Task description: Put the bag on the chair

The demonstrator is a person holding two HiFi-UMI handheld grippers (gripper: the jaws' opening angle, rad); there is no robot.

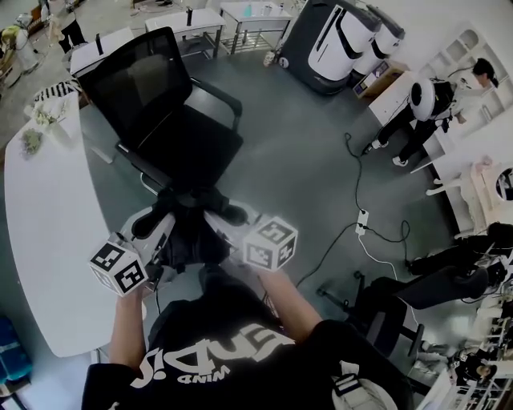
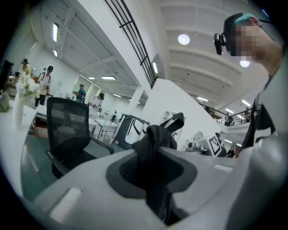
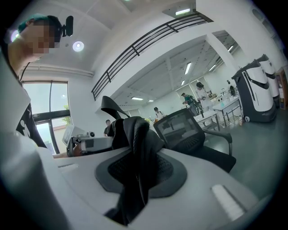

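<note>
A black bag (image 1: 188, 232) hangs between my two grippers, just in front of the black office chair (image 1: 172, 120). My left gripper (image 1: 152, 240) is shut on black fabric of the bag (image 2: 155, 148), which bunches up between its jaws. My right gripper (image 1: 228, 232) is likewise shut on the bag's fabric (image 3: 135, 148), a strap loop standing above it. The chair's seat (image 1: 192, 144) lies bare just beyond the bag. In the left gripper view the chair (image 2: 67, 130) stands at left; in the right gripper view the chair (image 3: 189, 134) stands at right.
A long white table (image 1: 48, 232) runs along the left. A power strip and cable (image 1: 361, 220) lie on the grey floor to the right. A large white and black machine (image 1: 337, 40) stands at the back. Desks (image 1: 192, 24) stand behind the chair. People stand at the far right.
</note>
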